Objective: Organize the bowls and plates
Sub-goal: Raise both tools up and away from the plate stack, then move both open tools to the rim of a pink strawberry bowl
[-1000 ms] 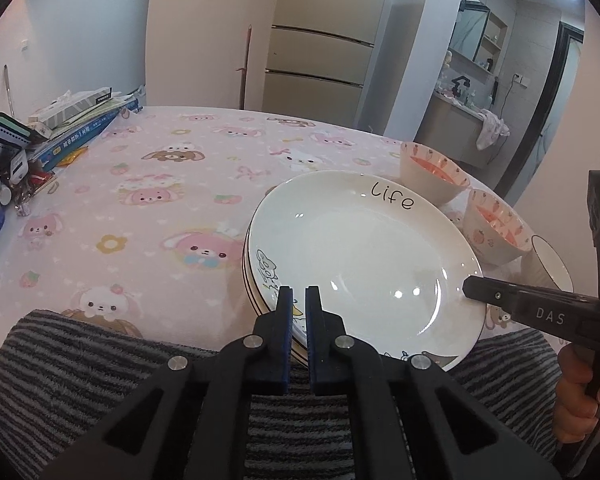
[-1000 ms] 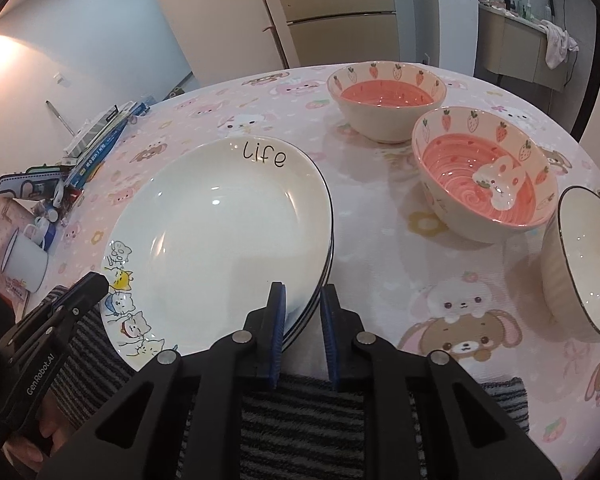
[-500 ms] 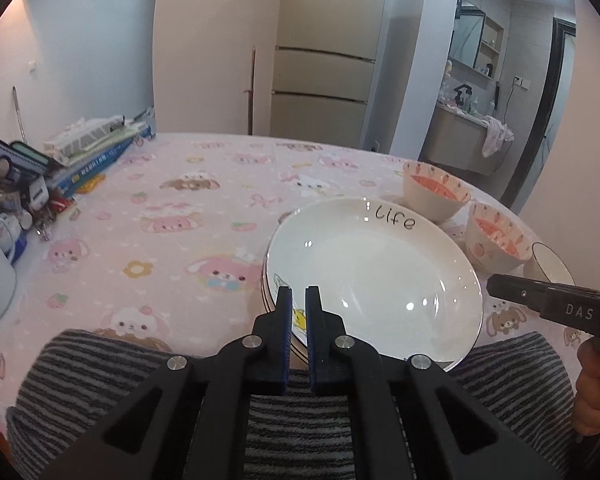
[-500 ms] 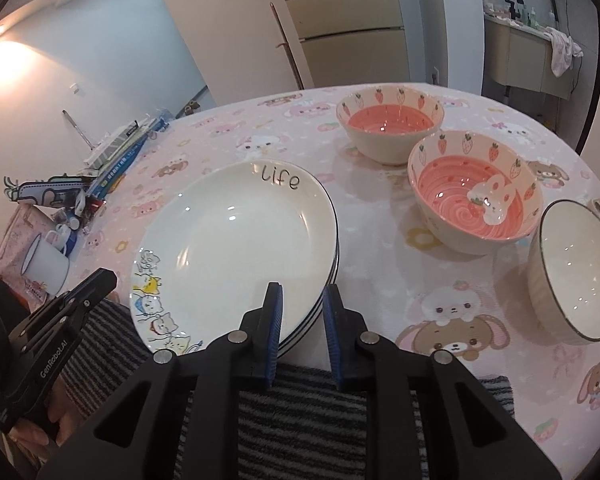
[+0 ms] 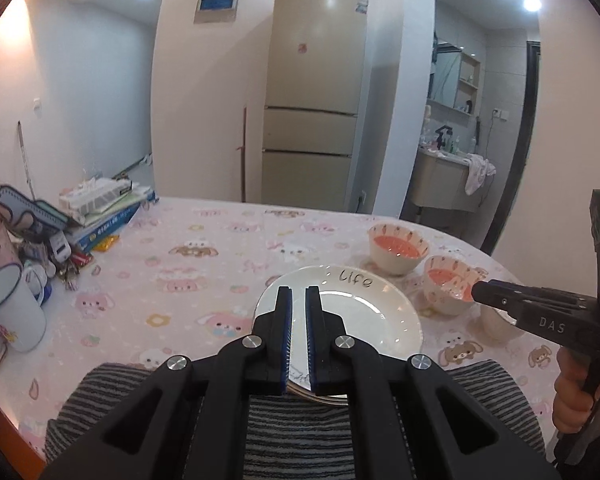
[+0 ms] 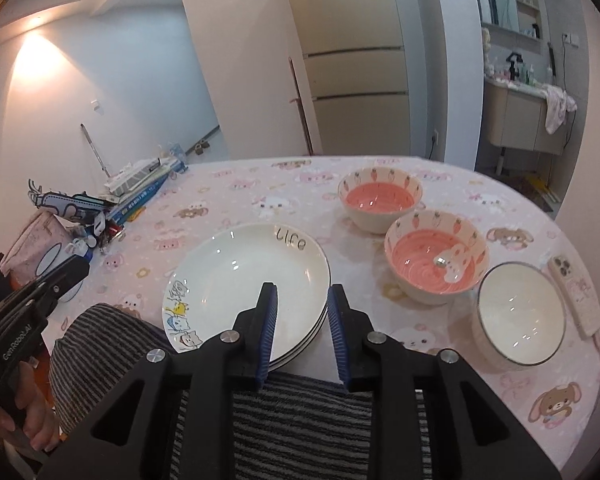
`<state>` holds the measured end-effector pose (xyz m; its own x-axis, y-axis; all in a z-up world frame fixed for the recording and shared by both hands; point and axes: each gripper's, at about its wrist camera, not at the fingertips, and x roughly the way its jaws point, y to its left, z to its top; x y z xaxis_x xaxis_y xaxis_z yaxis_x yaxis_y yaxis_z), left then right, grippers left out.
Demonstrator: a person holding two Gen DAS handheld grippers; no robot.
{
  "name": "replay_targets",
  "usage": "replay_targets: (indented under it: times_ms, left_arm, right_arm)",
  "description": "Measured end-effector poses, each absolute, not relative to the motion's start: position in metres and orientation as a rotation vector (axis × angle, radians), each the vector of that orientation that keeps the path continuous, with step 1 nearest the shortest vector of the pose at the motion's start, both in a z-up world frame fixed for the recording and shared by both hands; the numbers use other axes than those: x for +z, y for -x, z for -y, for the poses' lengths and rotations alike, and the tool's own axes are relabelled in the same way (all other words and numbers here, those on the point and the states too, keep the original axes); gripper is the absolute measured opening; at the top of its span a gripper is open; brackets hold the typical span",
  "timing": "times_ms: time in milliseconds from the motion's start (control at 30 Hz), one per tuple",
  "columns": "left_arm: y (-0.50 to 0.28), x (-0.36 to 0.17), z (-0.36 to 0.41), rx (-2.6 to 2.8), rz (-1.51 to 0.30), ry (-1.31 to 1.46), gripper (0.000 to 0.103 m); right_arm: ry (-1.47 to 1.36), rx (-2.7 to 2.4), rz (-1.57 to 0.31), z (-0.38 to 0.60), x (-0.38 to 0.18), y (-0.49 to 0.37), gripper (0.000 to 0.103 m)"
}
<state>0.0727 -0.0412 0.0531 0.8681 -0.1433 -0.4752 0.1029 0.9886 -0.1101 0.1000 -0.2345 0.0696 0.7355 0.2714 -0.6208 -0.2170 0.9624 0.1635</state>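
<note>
A stack of white "Life" plates point(image 6: 244, 276) sits near the table's front edge; it also shows in the left wrist view point(image 5: 360, 312). Right of it stand two pink strawberry bowls point(image 6: 380, 200) point(image 6: 436, 256) and a white bowl point(image 6: 520, 312). My left gripper point(image 5: 296, 300) hovers above and in front of the plates, its jaws nearly closed on nothing. My right gripper point(image 6: 302, 300) is open and empty, above the stack's near right rim. Neither touches a dish.
Pink cartoon tablecloth point(image 6: 228, 192). Books and clutter point(image 5: 96, 208) and a white enamel mug point(image 5: 12, 312) at the left. A phone point(image 6: 576, 296) lies at the right edge. A striped-clothed body fills the front. Fridge point(image 5: 312, 92) behind.
Both grippers have lifted up and back from the plate stack, so the table looks farther away. The right gripper's jaws have opened wider. The dishes have not moved.
</note>
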Motion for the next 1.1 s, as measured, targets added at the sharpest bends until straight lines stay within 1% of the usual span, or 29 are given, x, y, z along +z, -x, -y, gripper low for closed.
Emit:
replay_targets:
  times_ms: [200, 233, 267, 333, 367, 400, 433, 467, 500, 533, 600, 667, 733, 767, 867, 967, 1100]
  left_arm:
    - [-0.064, 0.069, 0.054, -0.136, -0.465, 0.047, 0.005]
    - [-0.063, 0.07, 0.057, -0.139, -0.462, 0.041, 0.005]
    - [-0.063, 0.072, 0.059, -0.142, -0.459, 0.038, 0.005]
    - [-0.062, 0.075, 0.064, -0.152, -0.453, 0.033, 0.006]
    - [-0.061, 0.077, 0.067, -0.156, -0.451, 0.031, 0.01]
    - [-0.061, 0.079, 0.069, -0.161, -0.446, 0.033, 0.022]
    - [-0.061, 0.081, 0.071, -0.162, -0.442, 0.035, 0.031]
    - [-0.06, 0.083, 0.073, -0.158, -0.435, 0.037, 0.056]
    - [-0.059, 0.086, 0.075, -0.153, -0.417, 0.038, 0.075]
    - [-0.057, 0.089, 0.077, -0.147, -0.395, 0.035, 0.079]
    - [-0.054, 0.093, 0.081, -0.144, -0.366, 0.027, 0.084]
    - [-0.052, 0.096, 0.083, -0.153, -0.349, 0.03, 0.086]
    - [-0.05, 0.099, 0.086, -0.152, -0.323, 0.037, 0.088]
    - [-0.049, 0.101, 0.087, -0.154, -0.311, 0.039, 0.091]
    - [-0.047, 0.103, 0.09, -0.17, -0.277, 0.036, 0.095]
    - [-0.043, 0.106, 0.096, -0.178, -0.241, 0.024, 0.103]
    - [-0.039, 0.109, 0.105, -0.191, -0.2, -0.003, 0.103]
  right_arm:
    - [-0.069, 0.273, -0.594, 0.242, 0.094, -0.078, 0.033]
    - [-0.074, 0.284, -0.573, 0.244, 0.097, -0.075, 0.037]
    - [-0.078, 0.291, -0.56, 0.246, 0.1, -0.072, 0.039]
    - [-0.083, 0.291, -0.538, 0.251, 0.105, -0.068, 0.04]
    - [-0.084, 0.285, -0.528, 0.254, 0.107, -0.067, 0.042]
    - [-0.084, 0.276, -0.52, 0.256, 0.109, -0.065, 0.043]
    - [-0.086, 0.266, -0.511, 0.259, 0.111, -0.064, 0.044]
    - [-0.087, 0.259, -0.501, 0.262, 0.113, -0.062, 0.046]
    - [-0.087, 0.254, -0.492, 0.265, 0.114, -0.06, 0.047]
    - [-0.087, 0.25, -0.482, 0.268, 0.116, -0.057, 0.05]
    - [-0.08, 0.237, -0.457, 0.273, 0.119, -0.052, 0.055]
    - [-0.068, 0.209, -0.431, 0.278, 0.122, -0.048, 0.068]
    - [-0.063, 0.183, -0.409, 0.284, 0.125, -0.044, 0.075]
    - [-0.065, 0.165, -0.398, 0.287, 0.126, -0.043, 0.078]
    - [-0.074, 0.123, -0.36, 0.298, 0.131, -0.038, 0.083]
    - [-0.064, 0.083, -0.33, 0.305, 0.136, -0.033, 0.086]
    - [-0.044, 0.071, -0.338, 0.313, 0.137, -0.033, 0.086]
